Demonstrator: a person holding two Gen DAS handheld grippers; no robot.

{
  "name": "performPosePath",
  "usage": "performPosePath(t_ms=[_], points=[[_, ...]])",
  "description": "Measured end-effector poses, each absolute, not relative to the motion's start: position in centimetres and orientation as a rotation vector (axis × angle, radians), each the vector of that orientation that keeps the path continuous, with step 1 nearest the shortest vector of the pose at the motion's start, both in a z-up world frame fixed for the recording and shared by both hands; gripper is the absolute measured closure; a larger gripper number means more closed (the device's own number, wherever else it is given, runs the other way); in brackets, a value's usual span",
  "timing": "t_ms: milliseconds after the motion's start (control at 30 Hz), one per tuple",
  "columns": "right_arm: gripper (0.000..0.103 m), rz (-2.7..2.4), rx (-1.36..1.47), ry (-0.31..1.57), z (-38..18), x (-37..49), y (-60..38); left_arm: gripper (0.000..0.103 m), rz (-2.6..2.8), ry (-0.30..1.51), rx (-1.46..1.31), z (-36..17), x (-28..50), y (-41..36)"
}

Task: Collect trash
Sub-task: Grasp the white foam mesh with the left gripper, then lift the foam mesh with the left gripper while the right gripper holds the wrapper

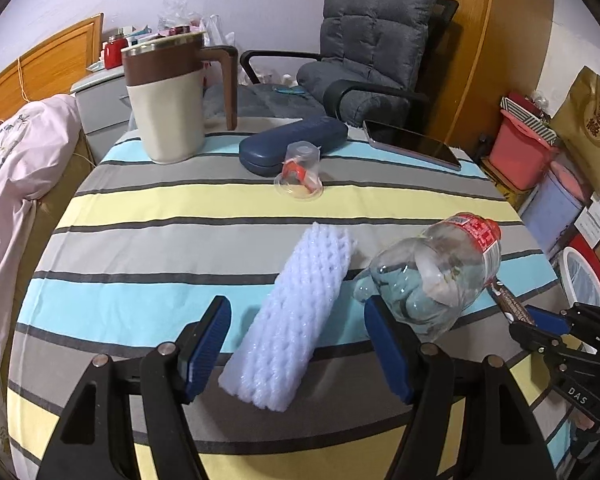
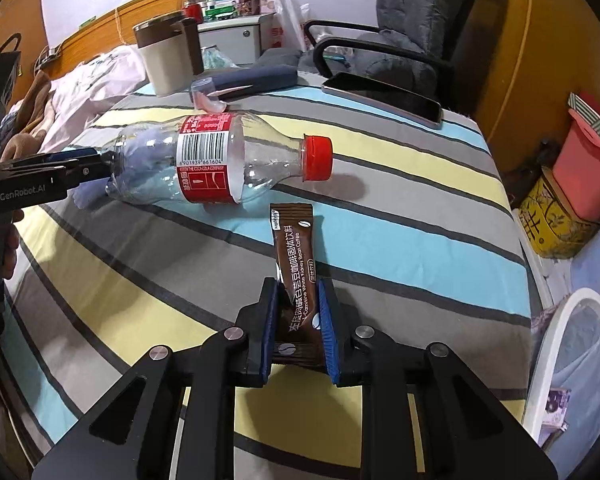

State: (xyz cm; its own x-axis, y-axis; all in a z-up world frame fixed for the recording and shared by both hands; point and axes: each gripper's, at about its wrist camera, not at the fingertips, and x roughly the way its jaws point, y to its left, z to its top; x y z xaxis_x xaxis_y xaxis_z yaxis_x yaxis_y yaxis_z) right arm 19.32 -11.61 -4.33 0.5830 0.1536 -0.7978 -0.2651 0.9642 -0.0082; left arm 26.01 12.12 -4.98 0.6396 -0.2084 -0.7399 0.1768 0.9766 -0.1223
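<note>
Striped cloth in blue, yellow and grey covers my table (image 1: 140,208), with a grey armchair (image 1: 372,40) behind it and a bed (image 1: 16,152) at the left.

I count one clear bottle (image 1: 432,276), one white foam net (image 1: 296,312), one small upturned plastic cup (image 1: 300,172), and one brown coffee sachet (image 2: 296,264) as the trash. One mug (image 1: 168,96), one blue case (image 1: 292,144) and one tablet (image 1: 412,142) sit along the far side. One white-rimmed bin (image 2: 572,356) stands off the table's right edge.

My left claw (image 1: 298,352) is spread wide over the near part of the table, and the near end of the foam net lies between its blue pads (image 1: 208,344), touching neither. The bottle lies on its side just right of the net, its base close by my right pad and its red cap pointing away to the right.

My right claw (image 2: 298,324) is clamped on the sachet, which sticks out ahead of the pads above the table's near right, just near of the bottle's neck.
</note>
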Motion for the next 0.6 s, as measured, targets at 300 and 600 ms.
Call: performPosePath(t_ms=[300, 600], points=[[0.080, 0.234, -0.120, 0.909, -4.2, 19.0, -12.0, 0.071, -0.230, 0.869, -0.012, -5.5, 26.1, 11.3], [0.080, 0.230, -0.091, 0.892, -3.9, 18.6, -12.4, 0.074, -0.226, 0.836, -0.007, -4.4, 24.4, 10.7]])
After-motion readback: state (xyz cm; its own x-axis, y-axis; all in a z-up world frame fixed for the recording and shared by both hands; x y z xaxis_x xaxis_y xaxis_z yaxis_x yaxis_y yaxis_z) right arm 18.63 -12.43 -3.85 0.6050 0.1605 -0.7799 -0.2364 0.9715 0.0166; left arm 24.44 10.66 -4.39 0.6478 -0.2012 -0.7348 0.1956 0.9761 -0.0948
